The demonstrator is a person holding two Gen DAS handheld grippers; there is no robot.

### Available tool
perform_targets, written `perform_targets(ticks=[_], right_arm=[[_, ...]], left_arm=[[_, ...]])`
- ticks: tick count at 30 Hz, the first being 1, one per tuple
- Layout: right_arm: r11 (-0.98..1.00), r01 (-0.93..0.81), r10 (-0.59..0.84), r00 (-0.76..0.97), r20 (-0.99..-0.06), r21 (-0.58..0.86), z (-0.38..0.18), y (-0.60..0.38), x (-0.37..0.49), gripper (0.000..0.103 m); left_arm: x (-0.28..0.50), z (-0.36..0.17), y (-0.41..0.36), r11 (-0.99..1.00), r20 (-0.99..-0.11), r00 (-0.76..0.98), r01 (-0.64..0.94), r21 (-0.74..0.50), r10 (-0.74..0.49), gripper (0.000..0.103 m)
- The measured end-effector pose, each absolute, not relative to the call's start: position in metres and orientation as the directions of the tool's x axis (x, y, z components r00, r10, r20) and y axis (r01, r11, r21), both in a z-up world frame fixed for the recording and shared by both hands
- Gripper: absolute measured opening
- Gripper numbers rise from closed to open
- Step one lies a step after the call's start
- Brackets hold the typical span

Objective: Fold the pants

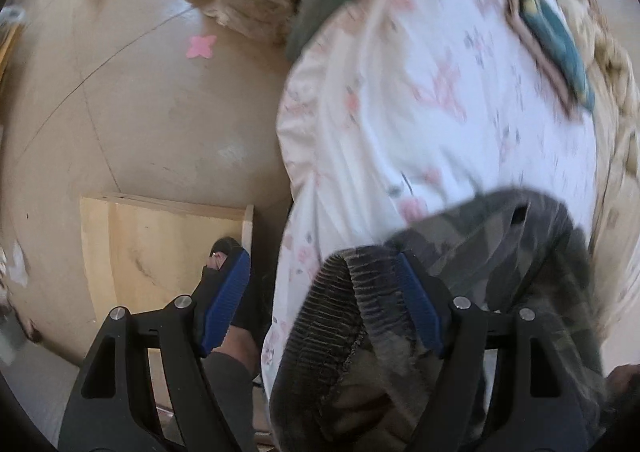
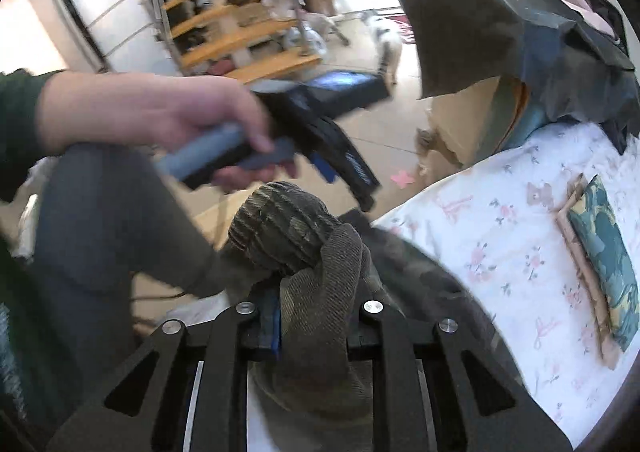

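Left wrist: pants at bed edge, bare floor alongside

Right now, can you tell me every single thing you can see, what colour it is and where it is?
camouflage pants with ribbed cuff: one, grey-green, bunched at the near edge of the bed, pinched in the right gripper
flowered bed sheet: one, white with pink blossoms, covering the bed
folded teal patterned cloth: one, teal and tan, lying on the sheet at the right
dark draped cloth: one, black, heaped beyond the bed
pink floor sticker: one, pink, on the beige floor
wooden board: one, pale wood, on the floor beside the bed
left gripper: one, black with blue pads, open, cuff against one pad
right gripper: one, black, closed on the pants
hand: one, holding the left gripper
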State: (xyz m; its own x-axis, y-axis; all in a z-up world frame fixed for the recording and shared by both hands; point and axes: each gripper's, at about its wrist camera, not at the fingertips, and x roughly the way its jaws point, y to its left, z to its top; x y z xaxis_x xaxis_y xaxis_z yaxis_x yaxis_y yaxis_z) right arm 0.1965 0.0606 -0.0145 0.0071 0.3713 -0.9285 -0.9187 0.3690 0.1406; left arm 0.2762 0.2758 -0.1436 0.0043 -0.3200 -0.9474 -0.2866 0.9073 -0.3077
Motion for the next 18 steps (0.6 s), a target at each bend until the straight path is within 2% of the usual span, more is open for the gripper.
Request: perform_targets(ticks=[3, 4, 5, 6, 9, 11, 12, 16, 18], right_arm=[[0.372, -0.914, 0.371, -0.016, -0.928, 0.164, -0.01, 0.046, 0.184, 0.019], [0.37, -0.914, 0.366, -0.019, -0.93, 0.165, -0.01, 0.043, 0.179, 0.019], [0.369, -0.915, 0.363, -0.018, -0.932, 0.161, -0.01, 0.041, 0.178, 0.019], [0.373, -0.914, 0.364, -0.011, -0.931, 0.157, -0.01, 0.038, 0.174, 0.019], [0.388, -0.908, 0.383, 0.002, -0.924, 0.159, -0.008, 0.037, 0.174, 0.018], [0.398, -0.903, 0.382, 0.004, -0.924, 0.161, -0.009, 0.036, 0.179, 0.018], [0.398, -0.904, 0.378, 0.007, -0.926, 0.156, -0.011, 0.035, 0.179, 0.018], [0.382, -0.911, 0.369, -0.004, -0.929, 0.156, -0.01, 0.035, 0.169, 0.018], [0.364, -0.919, 0.363, -0.01, -0.932, 0.152, -0.01, 0.036, 0.163, 0.018]], left_arm=[[0.273, -0.15, 0.256, 0.927, -0.949, -0.04, -0.232, -0.295, -0.313, 0.071], [0.274, -0.149, 0.254, 0.931, -0.952, -0.037, -0.224, -0.289, -0.304, 0.068], [0.276, -0.147, 0.251, 0.925, -0.945, -0.026, -0.214, -0.313, -0.326, 0.047], [0.278, -0.148, 0.249, 0.913, -0.932, -0.03, -0.216, -0.347, -0.361, 0.031], [0.277, -0.149, 0.24, 0.916, -0.927, -0.06, -0.187, -0.354, -0.37, 0.021], [0.279, -0.14, 0.234, 0.934, -0.942, -0.029, -0.144, -0.326, -0.334, 0.008], [0.281, -0.132, 0.23, 0.94, -0.946, -0.003, -0.113, -0.321, -0.323, 0.005], [0.284, -0.087, 0.227, 0.966, -0.95, 0.195, -0.046, -0.256, -0.242, 0.004], [0.289, -0.057, 0.235, 0.952, -0.904, 0.333, -0.053, -0.3, -0.267, 0.003]])
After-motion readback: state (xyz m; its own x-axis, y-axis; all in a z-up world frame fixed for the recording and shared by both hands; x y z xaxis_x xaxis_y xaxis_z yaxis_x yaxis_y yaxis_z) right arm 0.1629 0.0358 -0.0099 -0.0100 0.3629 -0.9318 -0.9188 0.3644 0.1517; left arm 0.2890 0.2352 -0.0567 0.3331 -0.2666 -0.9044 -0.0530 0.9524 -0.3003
